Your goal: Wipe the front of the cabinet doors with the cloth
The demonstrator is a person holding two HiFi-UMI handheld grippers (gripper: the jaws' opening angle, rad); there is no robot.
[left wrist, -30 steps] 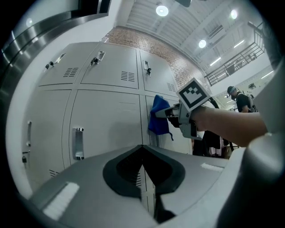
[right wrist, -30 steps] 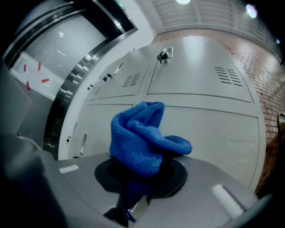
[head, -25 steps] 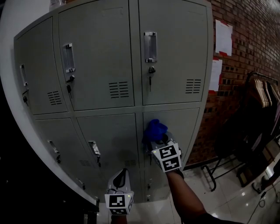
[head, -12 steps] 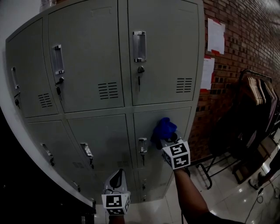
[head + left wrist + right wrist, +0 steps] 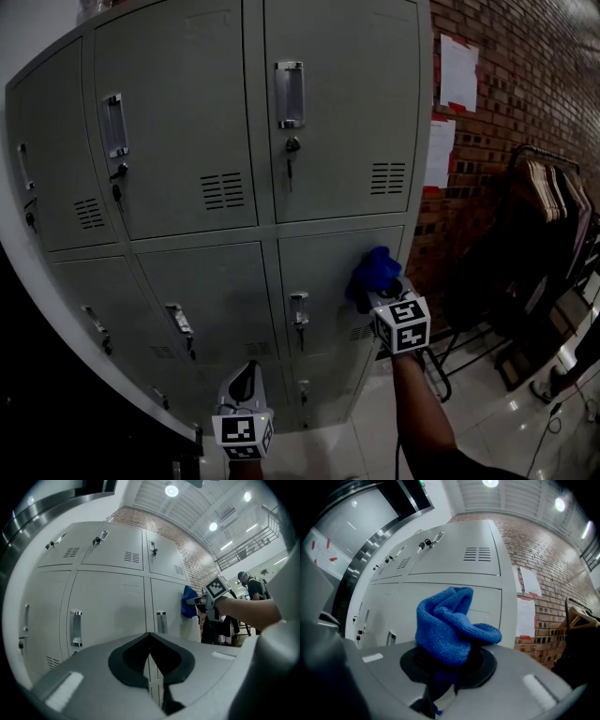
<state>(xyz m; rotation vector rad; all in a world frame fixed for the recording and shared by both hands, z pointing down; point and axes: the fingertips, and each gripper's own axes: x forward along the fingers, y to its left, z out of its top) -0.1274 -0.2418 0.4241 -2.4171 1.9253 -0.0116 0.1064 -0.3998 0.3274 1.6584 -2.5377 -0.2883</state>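
A grey metal locker cabinet (image 5: 234, 141) with several doors fills the head view. My right gripper (image 5: 380, 286) is shut on a bunched blue cloth (image 5: 372, 272), which presses against the right side of the lower right door (image 5: 323, 272), past its handle (image 5: 299, 309). In the right gripper view the blue cloth (image 5: 452, 625) bulges out of the shut jaws toward the door (image 5: 483, 606). My left gripper (image 5: 246, 389) hangs low, below the lower middle door, shut and empty. In the left gripper view the jaws (image 5: 150, 651) meet with nothing between them.
A brick wall (image 5: 506, 112) with white papers (image 5: 453, 70) runs to the right of the cabinet. A clothes rack (image 5: 548, 192) with hangers stands at the far right. Keys hang in the upper door locks (image 5: 292, 150). Glossy floor (image 5: 487, 412) lies below.
My right gripper has carried the blue cloth to the right across the lower right door, from near the handle toward the door's right edge. The left gripper has stayed low.
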